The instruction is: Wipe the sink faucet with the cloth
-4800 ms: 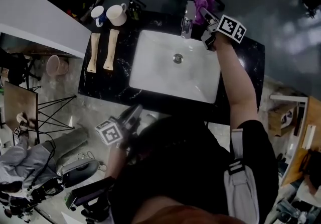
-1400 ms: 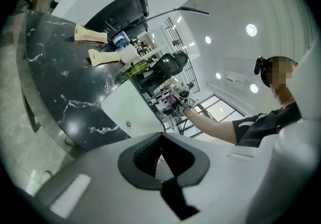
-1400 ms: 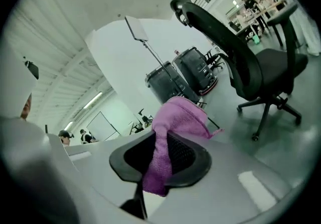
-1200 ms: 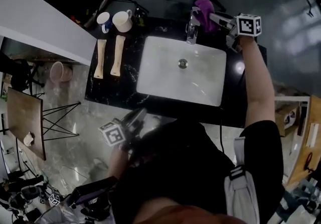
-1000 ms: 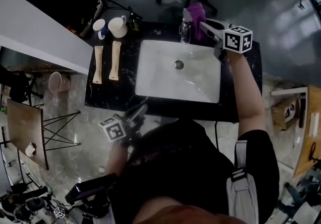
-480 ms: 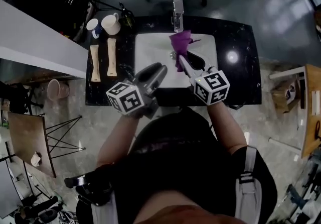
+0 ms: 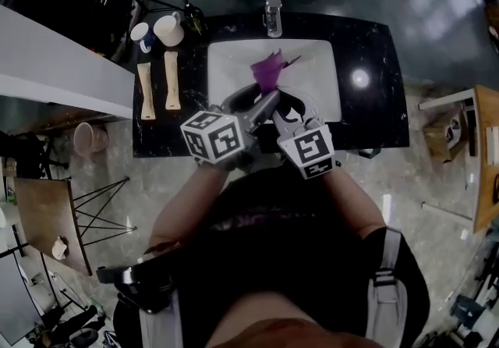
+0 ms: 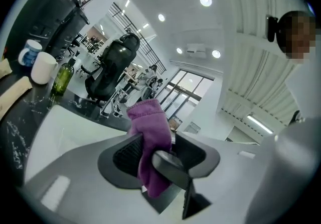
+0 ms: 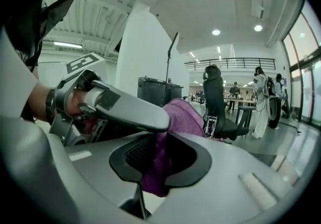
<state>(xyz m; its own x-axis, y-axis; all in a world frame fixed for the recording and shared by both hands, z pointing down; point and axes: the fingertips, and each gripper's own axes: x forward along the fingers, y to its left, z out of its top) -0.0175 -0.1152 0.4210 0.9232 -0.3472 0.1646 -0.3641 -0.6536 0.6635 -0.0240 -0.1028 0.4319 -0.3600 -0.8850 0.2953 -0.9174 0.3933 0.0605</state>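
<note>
Left tongs (image 8: 159,153) rose, opening round the cloth (image 7: 267,70) the right tongs (image 9: 161,160) grip.

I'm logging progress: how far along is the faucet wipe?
Done, it seems: the cloth was at the faucet a second ago and now hangs back over the sink. In hand: the right gripper clamps the cloth; the jaws of the left gripper have just been opening and straddle it without pressing. Left: likely a handover or setting it down.
</note>
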